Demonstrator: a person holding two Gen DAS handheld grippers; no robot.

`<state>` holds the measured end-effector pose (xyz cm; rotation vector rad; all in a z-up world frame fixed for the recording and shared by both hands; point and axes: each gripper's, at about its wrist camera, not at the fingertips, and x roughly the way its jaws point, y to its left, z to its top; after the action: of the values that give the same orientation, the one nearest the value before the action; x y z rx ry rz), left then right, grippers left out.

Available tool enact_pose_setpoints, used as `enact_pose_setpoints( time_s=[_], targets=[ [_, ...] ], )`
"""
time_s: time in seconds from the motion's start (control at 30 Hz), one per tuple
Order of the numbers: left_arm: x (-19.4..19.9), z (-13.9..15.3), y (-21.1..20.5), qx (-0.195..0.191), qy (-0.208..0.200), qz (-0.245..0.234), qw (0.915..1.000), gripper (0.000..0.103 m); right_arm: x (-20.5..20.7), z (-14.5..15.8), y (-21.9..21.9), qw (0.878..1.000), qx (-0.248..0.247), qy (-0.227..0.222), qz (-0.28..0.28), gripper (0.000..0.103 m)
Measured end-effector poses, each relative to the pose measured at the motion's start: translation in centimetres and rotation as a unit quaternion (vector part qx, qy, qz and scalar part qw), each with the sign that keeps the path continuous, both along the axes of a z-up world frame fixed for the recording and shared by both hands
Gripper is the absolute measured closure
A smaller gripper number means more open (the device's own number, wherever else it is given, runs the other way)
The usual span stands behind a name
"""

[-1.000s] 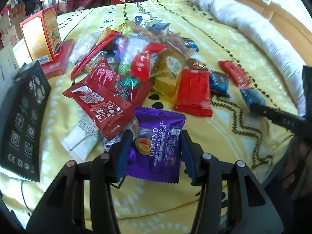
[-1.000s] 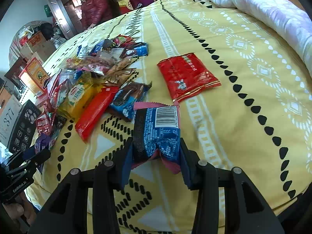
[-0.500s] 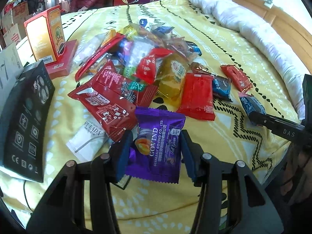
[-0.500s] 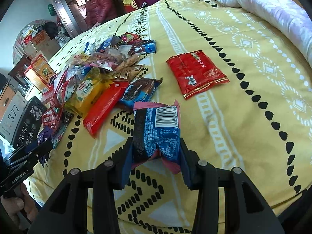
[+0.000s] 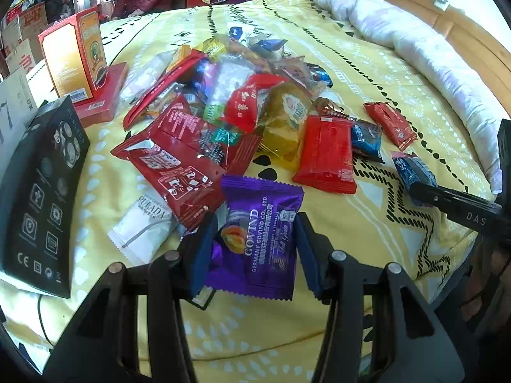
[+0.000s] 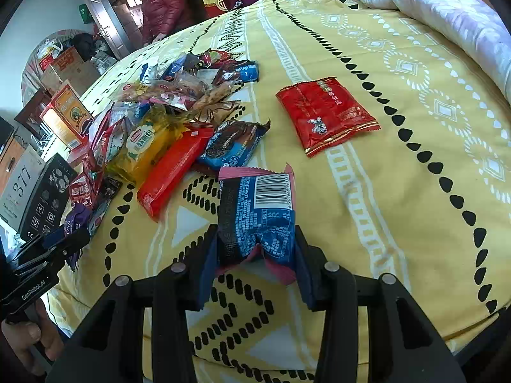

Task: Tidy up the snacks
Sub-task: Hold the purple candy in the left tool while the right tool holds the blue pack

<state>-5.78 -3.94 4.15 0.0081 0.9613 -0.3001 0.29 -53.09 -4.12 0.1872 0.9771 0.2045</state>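
black handheld grippers showing on both sides

the left gripper (image 5: 254,255) and right gripper (image 6: 255,263) are wearing dark blue pads (image 5: 200,257), silver screws (image 6: 178,268) and white lettering (image 6: 33,288).

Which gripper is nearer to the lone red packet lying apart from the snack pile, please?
Right. The right gripper, shut on a blue packet, sits just short of the red packet; the left gripper is beyond the pile.

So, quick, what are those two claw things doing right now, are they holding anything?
Left gripper: closed on the purple snack packet.
Right gripper: closed on the blue snack packet with pink ends.
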Motion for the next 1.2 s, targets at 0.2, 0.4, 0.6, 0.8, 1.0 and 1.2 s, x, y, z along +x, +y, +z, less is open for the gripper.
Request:
enact_pose_setpoints(
  time_s=[0.2,0.4,0.6,0.8,1.0,1.2],
  targets=[
    [0.02,-0.08,0.0,0.001,0.001,0.0,1.0,0.053,0.01,0.03,0.02,1.0,0.0,0.0,0.0,0.056],
    [0.04,-0.15,-0.04,0.002,0.002,0.0,1.0,0.053,-0.03,-0.09,0.09,1.0,0.002,0.003,0.001,0.056],
    [0.05,-0.25,-0.08,0.003,0.003,-0.001,1.0,0.053,-0.01,-0.14,0.08,1.0,0.002,0.003,0.001,0.056],
    [0.03,-0.42,-0.14,0.003,0.004,-0.001,1.0,0.053,-0.06,-0.27,0.12,1.0,0.004,0.005,0.001,0.056],
    [-0.01,-0.63,-0.16,0.004,0.006,-0.002,1.0,0.053,-0.1,-0.41,0.22,1.0,0.006,0.006,0.002,0.056],
    [0.02,-0.68,-0.16,0.004,0.007,-0.001,1.0,0.053,-0.08,-0.41,0.24,1.0,0.006,0.006,0.002,0.056]
  ],
)
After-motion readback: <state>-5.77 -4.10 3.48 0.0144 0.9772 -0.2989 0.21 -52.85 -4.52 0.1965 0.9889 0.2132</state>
